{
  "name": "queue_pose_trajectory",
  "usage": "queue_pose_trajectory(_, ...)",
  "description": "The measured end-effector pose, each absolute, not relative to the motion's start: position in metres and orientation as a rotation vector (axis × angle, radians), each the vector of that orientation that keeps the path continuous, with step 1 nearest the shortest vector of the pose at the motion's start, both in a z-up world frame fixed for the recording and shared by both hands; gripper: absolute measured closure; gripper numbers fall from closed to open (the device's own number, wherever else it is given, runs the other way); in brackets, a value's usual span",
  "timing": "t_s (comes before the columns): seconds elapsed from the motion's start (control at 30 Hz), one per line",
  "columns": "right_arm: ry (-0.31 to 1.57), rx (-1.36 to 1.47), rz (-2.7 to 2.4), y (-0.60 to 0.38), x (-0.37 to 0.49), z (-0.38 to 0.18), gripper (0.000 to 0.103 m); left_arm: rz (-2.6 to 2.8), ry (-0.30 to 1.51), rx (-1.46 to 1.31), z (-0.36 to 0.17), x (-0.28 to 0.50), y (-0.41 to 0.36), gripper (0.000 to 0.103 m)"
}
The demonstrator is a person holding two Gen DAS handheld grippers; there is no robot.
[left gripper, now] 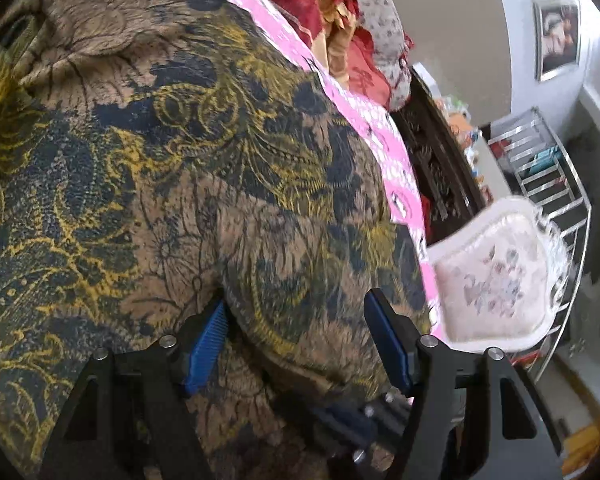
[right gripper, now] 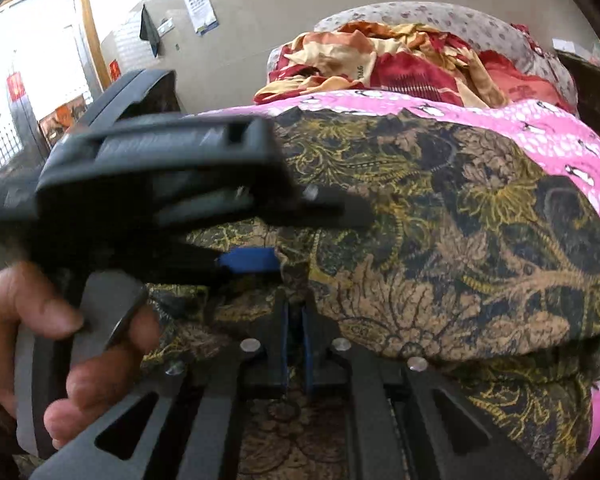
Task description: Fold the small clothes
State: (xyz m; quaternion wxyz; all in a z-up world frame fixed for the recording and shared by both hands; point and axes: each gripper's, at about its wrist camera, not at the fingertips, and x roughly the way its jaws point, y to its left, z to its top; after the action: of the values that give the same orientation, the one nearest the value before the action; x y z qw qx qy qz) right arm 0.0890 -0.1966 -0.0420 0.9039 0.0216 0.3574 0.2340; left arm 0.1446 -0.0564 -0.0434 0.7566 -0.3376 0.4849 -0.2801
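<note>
A brown, navy and yellow floral garment (left gripper: 188, 168) lies spread on a pink printed sheet (left gripper: 384, 140). My left gripper (left gripper: 296, 332) is open, its blue-padded fingers (left gripper: 206, 344) straddling a raised fold of the garment. In the right wrist view the garment (right gripper: 440, 232) fills the middle. My right gripper (right gripper: 295, 316) is shut on a bunched edge of it. The left gripper's black body (right gripper: 160, 184), held by a hand (right gripper: 40, 320), sits just left of it, one blue pad (right gripper: 252, 260) on the cloth.
A heap of red and cream clothes (right gripper: 380, 64) and a grey spotted pillow (right gripper: 440, 16) lie beyond the sheet. A dark carved headboard (left gripper: 432, 160), a white padded chair (left gripper: 496, 276) and a mirrored shelf rack (left gripper: 548, 184) stand to the right.
</note>
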Motion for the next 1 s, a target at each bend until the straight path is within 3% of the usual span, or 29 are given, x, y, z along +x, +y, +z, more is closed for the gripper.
queue_pose_trajectory(0.03, 0.742, 0.035, 0.473, -0.195, 0.090, -0.043, 0.095, -0.608, 1.053, -0.745, -0.045, 0.144, -0.055, 0.058)
queue_pose_trajectory(0.17, 0.747, 0.036, 0.430, -0.197, 0.090, -0.042, 0.073, -0.607, 1.033, -0.717, -0.049, 0.139, -0.053, 0.072)
queue_pose_trajectory(0.27, 0.710, 0.067, 0.398, -0.209, 0.080, -0.034, 0.066, -0.613, 1.012, -0.693, -0.052, 0.136, -0.047, 0.078)
queue_pose_trajectory(0.47, 0.783, 0.050, 0.148, -0.247, 0.046, -0.041, 0.065, -0.578, 0.974, -0.630, -0.056, 0.126, -0.042, 0.103)
queue_pose_trajectory(0.73, 0.791, 0.118, 0.090, -0.269, 0.036, -0.056, 0.064, -0.501, 0.881, -0.463, -0.022, 0.102, -0.037, 0.103)
queue_pose_trajectory(1.0, 0.795, 0.097, 0.097, -0.266, 0.039, -0.058, 0.060, -0.408, 0.760, -0.331, 0.025, 0.088, 0.036, 0.103)
